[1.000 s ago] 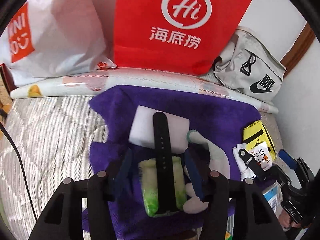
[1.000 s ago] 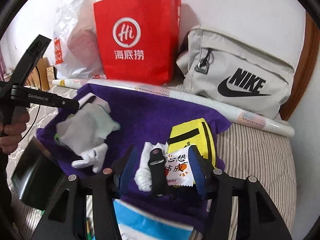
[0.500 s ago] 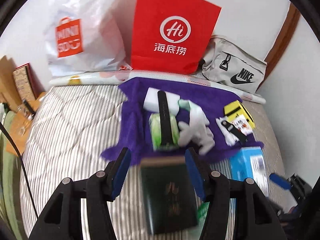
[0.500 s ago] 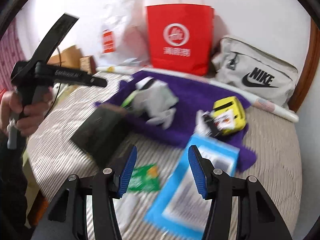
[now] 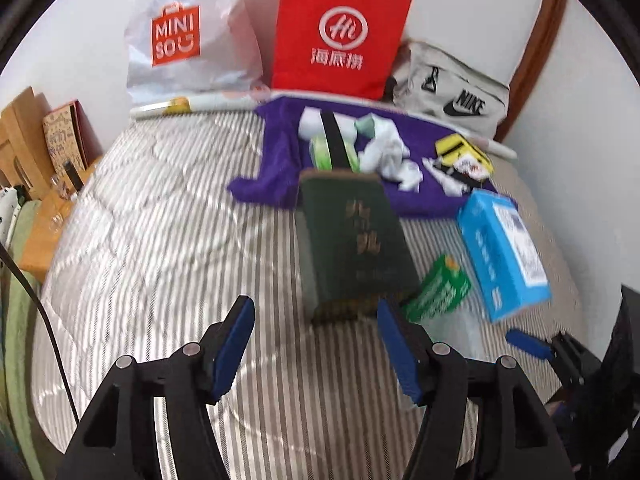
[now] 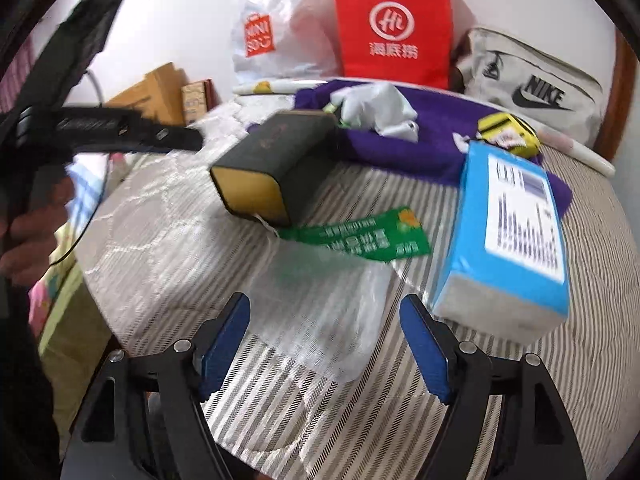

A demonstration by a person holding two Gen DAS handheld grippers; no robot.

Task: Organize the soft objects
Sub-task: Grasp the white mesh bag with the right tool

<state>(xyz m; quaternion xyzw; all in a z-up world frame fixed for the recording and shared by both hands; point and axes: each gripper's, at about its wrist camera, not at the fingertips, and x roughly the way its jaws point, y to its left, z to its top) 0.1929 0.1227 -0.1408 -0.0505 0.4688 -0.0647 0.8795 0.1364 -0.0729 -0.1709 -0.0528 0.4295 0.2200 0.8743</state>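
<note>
Striped mattress (image 5: 160,240) under both my grippers. Purple towel (image 5: 276,148) far ahead carries white gloves (image 5: 386,152) and yellow pouch (image 5: 460,150). Dark box (image 5: 352,240) just beyond my left gripper (image 5: 316,344), spread, empty. Right gripper (image 6: 324,340) likewise, over clear plastic bag (image 6: 328,312).

Looking forward from above the striped mattress (image 5: 160,240) in the left wrist view, toward the far wall and the red paper bag (image 5: 340,32), with the dark green book (image 5: 352,240) close ahead. Looking the same general way in the right wrist view, but from further right and lower (perhaps nearer too, hard to judge through the blur), hard against the blue box (image 6: 512,232). Shared by both: book, box, purple cloth (image 5: 276,152), red bag, grey Nike bag (image 5: 456,88).
</note>
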